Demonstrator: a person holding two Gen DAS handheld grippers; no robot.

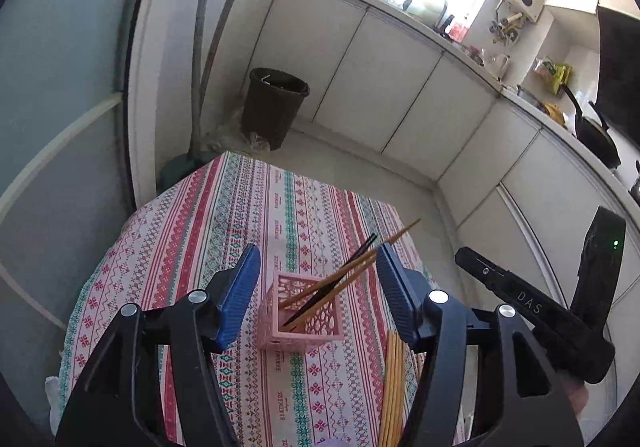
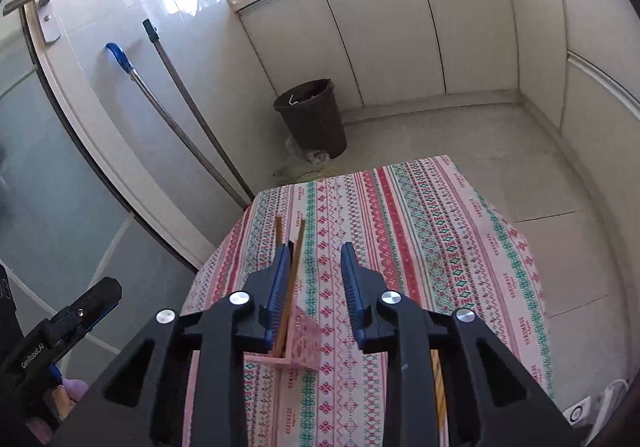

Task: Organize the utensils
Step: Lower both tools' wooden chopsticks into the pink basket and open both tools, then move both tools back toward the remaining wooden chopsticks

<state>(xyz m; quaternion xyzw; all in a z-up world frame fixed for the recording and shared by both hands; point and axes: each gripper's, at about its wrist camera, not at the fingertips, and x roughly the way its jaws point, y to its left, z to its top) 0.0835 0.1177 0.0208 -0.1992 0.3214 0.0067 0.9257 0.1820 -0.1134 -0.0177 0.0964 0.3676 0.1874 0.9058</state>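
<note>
A pink lattice holder (image 1: 301,317) stands on the patterned tablecloth (image 1: 240,215). Wooden and black chopsticks (image 1: 344,279) lean in it toward the right. A bundle of loose wooden chopsticks (image 1: 394,387) lies on the cloth right of the holder. My left gripper (image 1: 318,261) is open and empty above the holder. My right gripper (image 2: 316,261) is open and empty above the cloth; the holder (image 2: 306,345) sits low between its fingers, with wooden chopsticks (image 2: 294,275) beside the left finger. Loose chopsticks (image 2: 440,387) show partly behind the right finger.
A dark waste bin (image 1: 276,107) stands on the floor beyond the table, next to two mop handles (image 1: 208,47). White cabinets (image 1: 400,87) run along the back and right. The right gripper's body (image 1: 560,307) is at the table's right edge.
</note>
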